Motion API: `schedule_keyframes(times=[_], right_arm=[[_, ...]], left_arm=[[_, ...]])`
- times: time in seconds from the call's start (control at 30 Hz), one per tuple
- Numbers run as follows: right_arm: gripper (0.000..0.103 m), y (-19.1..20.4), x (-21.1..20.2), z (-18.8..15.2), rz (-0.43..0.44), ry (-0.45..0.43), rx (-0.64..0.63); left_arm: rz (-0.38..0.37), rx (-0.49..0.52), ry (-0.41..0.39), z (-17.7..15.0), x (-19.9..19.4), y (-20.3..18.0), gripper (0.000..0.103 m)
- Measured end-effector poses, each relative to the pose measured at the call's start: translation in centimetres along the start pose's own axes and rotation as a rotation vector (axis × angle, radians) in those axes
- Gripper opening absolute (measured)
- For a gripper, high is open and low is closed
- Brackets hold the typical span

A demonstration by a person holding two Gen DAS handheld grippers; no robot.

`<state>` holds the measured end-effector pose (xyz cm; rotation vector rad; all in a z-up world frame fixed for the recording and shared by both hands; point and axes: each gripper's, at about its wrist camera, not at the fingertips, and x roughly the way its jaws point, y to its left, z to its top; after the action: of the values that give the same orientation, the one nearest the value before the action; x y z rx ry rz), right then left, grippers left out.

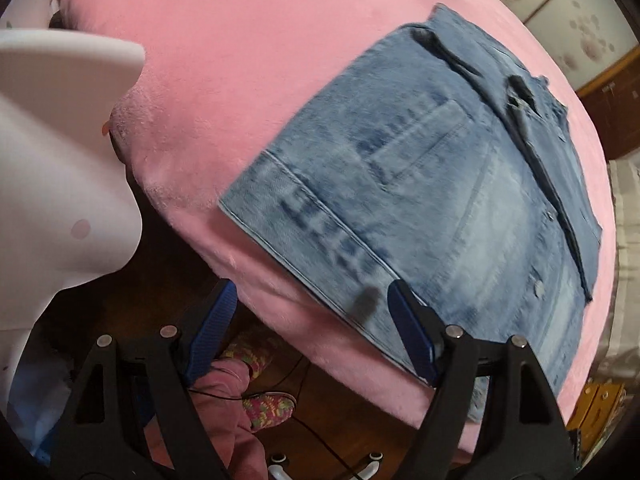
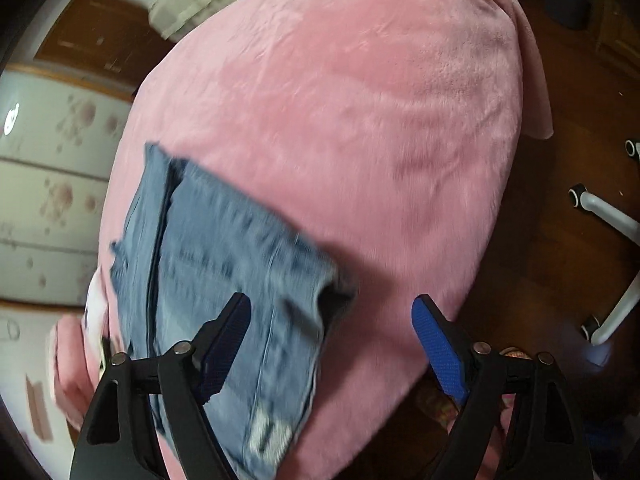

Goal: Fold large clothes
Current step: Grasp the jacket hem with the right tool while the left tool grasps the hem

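Observation:
A folded blue denim jacket point(image 1: 420, 184) lies flat on a bed covered with a pink plush blanket point(image 1: 224, 80), its hem near the bed's near edge. My left gripper point(image 1: 312, 286) hangs open over that edge; its right finger point(image 1: 412, 332) is above the hem and its left finger point(image 1: 216, 328) is past the bed, over the floor. In the right wrist view the denim jacket point(image 2: 224, 248) is blurred, at the lower left of the pink blanket point(image 2: 360, 100). My right gripper point(image 2: 330, 300) is open above the jacket's corner, with nothing pressed between its pads.
A white moulded object point(image 1: 60, 120) fills the left of the left wrist view. A person's feet in patterned slippers point(image 1: 268, 408) stand on the dark wooden floor point(image 2: 540, 240) by the bed. A white chair base with castors point(image 2: 608, 216) is at right, floral wardrobe doors point(image 2: 48, 200) behind.

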<state>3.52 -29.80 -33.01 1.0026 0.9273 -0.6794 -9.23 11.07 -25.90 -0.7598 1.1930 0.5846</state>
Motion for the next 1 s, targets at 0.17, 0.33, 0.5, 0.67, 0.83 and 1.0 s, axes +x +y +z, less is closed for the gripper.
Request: schedule_keyframes(times=[0.17, 0.33, 0.5, 0.67, 0.83, 1.0], right_arm=[[0.065, -0.8, 1.9, 1.0, -0.007, 0.041, 0.039], [0.049, 1.0, 2.5, 0.5, -0.011, 0.019, -0.063], [0.044, 1.5, 2.8, -0.3, -0.014, 0.038, -0.087], [0.037, 1.3, 1.5, -0.2, 0.006, 0.052, -0.108], [0.033, 2.7, 0.1, -0.3, 0.078, 0.061, -0.148], [0.028, 4.8, -0.9, -0.5, 0.159, 0.097, -0.228]], left_arm=[[-0.028, -0.110, -0.021, 1.3, 1.3, 2.2, 0.075], [-0.042, -0.191, -0.120, 3.7, 1.8, 3.9, 0.075], [-0.102, -0.270, -0.101, 5.2, 2.7, 4.8, 0.061], [-0.103, -0.191, -0.091, 4.6, 2.4, 3.0, 0.044], [-0.119, -0.154, -0.054, 3.9, 2.1, 1.6, 0.030], [-0.131, -0.094, -0.104, 3.2, 0.1, -0.4, 0.010]])
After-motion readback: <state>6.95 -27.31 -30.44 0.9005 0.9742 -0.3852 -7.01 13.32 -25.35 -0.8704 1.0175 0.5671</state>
